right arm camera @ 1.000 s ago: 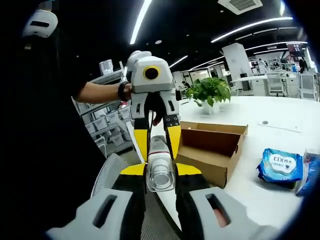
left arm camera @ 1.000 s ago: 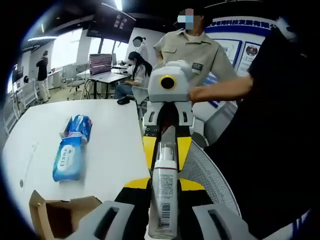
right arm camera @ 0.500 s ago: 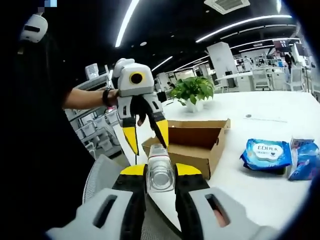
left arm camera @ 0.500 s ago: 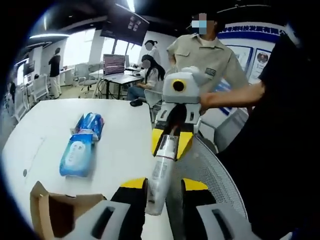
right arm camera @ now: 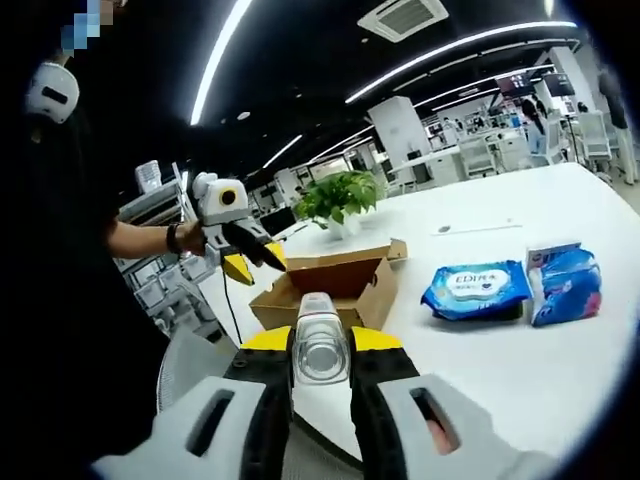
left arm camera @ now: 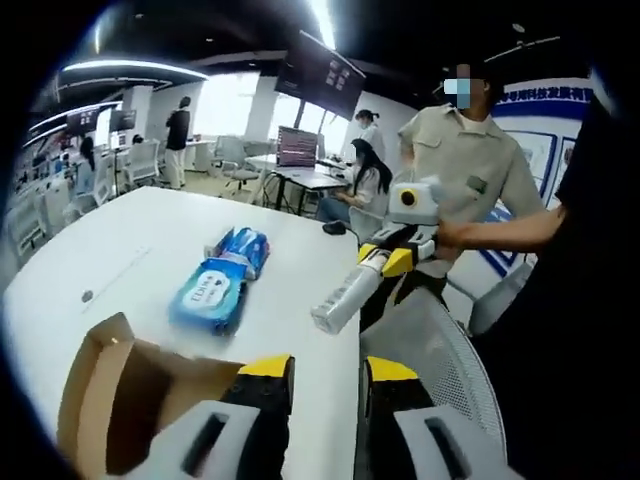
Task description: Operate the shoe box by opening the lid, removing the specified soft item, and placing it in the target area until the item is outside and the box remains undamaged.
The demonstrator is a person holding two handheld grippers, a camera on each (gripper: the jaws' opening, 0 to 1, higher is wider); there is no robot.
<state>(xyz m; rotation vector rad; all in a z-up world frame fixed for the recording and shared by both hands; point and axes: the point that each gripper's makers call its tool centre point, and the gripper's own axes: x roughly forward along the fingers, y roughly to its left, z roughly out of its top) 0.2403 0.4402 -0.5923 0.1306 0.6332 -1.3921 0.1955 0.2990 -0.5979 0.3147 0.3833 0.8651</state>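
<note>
The right gripper (right arm camera: 320, 352) has its jaws closed on a clear plastic bottle (right arm camera: 320, 340), held level above the white table (right arm camera: 520, 350), presumably to carry it toward the blue wipes pack (right arm camera: 475, 290) further right. The left gripper (left arm camera: 313, 372) holds nothing, jaws a narrow gap apart. The open shoe box (right arm camera: 335, 290) sits at the near edge.

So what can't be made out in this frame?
- Inside of the shoe box: the left gripper view is cut off by its lower edge; in the right gripper view its front wall hides the floor.
- Print on the bottle: too small and blurred.
- Far end of the bottle in the right gripper: foreshortened, hidden behind its own base.
- Left gripper jaws: small and side-on.
</note>
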